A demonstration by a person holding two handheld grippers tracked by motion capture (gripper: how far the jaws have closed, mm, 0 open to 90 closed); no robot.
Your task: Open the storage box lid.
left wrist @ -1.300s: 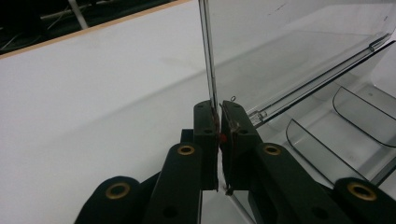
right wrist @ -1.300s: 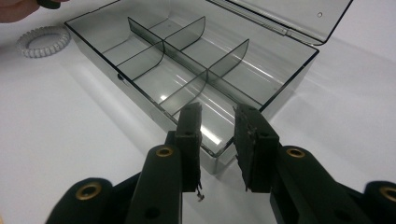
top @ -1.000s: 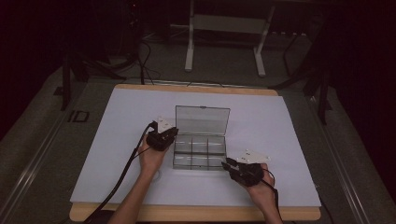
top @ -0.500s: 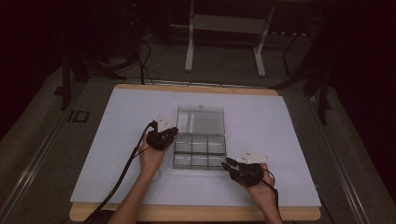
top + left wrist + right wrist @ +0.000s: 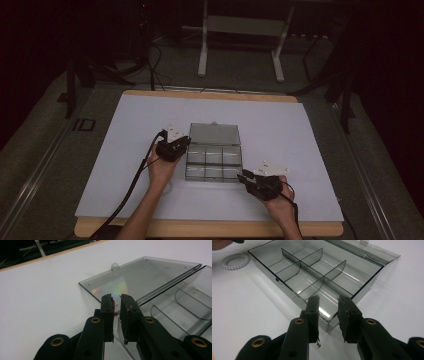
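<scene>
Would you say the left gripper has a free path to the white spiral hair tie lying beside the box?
Probably yes. The hair tie lies on bare table beside the open clear box, close to the left hand, with nothing between; the left gripper holds nothing.

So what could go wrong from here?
The right gripper stands open at the near corner of the box; a nudge could slide the light, empty thing across the table. The hair tie lying beside it could get knocked away.
</scene>
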